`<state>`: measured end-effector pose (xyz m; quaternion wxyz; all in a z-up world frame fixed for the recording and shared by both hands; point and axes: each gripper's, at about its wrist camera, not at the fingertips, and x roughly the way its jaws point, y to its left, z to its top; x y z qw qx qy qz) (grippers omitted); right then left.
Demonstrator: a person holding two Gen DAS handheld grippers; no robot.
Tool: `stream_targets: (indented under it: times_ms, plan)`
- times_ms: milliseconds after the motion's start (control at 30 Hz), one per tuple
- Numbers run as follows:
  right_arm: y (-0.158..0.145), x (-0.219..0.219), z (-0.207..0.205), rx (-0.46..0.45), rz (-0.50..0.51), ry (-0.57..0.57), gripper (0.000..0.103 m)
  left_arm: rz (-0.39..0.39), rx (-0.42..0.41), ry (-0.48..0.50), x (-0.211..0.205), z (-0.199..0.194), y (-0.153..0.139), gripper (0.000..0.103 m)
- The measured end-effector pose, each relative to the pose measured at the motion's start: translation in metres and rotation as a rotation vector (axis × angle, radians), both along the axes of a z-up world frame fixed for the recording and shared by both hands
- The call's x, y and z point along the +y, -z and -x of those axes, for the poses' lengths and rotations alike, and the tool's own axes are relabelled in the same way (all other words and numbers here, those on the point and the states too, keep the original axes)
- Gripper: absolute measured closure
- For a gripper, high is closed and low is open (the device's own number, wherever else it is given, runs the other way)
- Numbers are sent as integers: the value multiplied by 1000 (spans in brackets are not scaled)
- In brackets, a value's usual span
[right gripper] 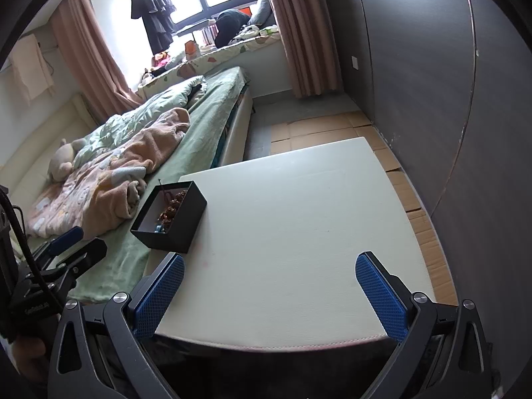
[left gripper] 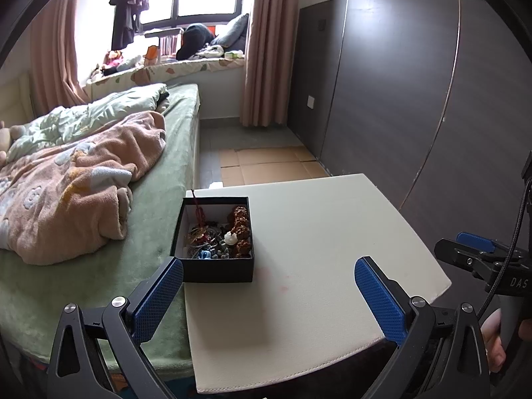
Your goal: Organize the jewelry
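On the white table [left gripper: 316, 249], at its bed-side edge, your black box [left gripper: 212, 267] holds the heaped jewelry [left gripper: 217, 237]. Both grippers (left gripper [left gripper: 268, 294], right gripper [right gripper: 270, 294]) hover spread wide, empty; sorted or awaiting sorting, you can't tell.

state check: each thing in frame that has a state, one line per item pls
Black box: lid off, upright, at the table's left edge by the bed.
Jewelry: piled loose inside the box, tangled.
Left claw: open, empty, hovering short of the box.
Right claw: open, empty, over bare table.
White table: bare apart from the box.
Curtains: drawn aside.
Blanket: rumpled on the bed.
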<state>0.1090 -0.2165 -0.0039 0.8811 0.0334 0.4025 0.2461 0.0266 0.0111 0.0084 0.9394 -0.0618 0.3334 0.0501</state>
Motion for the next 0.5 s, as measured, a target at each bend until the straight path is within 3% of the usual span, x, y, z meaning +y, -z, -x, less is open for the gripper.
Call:
stream_targets:
  times_ms: [500]
  plan:
    - [-5,0,0,-6,2,5,0,-1,-5,5,-1,-1,-2,0]
